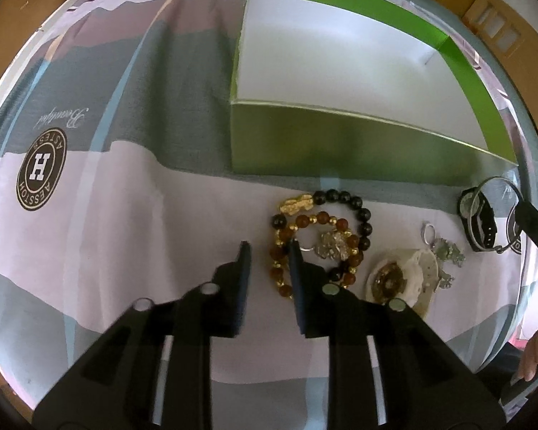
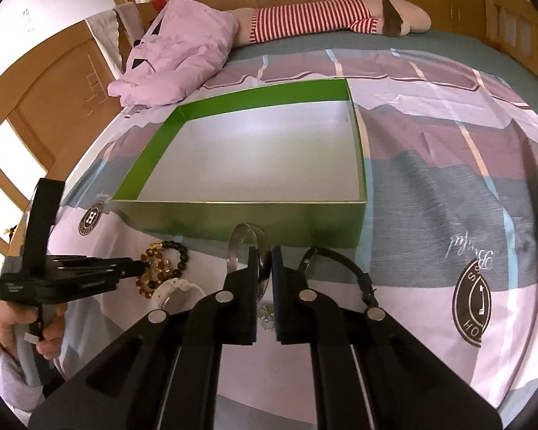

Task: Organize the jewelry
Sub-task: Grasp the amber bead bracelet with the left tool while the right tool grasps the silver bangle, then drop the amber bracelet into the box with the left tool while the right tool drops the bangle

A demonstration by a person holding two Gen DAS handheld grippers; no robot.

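Note:
An empty green box with a white floor (image 1: 333, 71) (image 2: 262, 165) lies on the bed. In front of it lie a black-and-gold bead bracelet (image 1: 340, 199), a brown bead bracelet (image 1: 301, 222), a white bracelet (image 1: 409, 272), silver trinkets (image 1: 444, 254) and a black watch (image 1: 482, 220) (image 2: 362, 279). My left gripper (image 1: 269, 247) is open just above the sheet, its right finger over the brown bracelet. My right gripper (image 2: 265, 251) is shut on a silver bangle (image 2: 238, 242), held above the sheet in front of the box; the bangle also shows at the right of the left wrist view (image 1: 498, 182).
The bed is covered by a pink, grey and mauve patterned sheet (image 2: 448, 165). A pink pillow (image 2: 183, 50) and a striped plush toy (image 2: 326, 18) lie at the head. Wooden cabinets (image 2: 53, 89) stand to the left of the bed.

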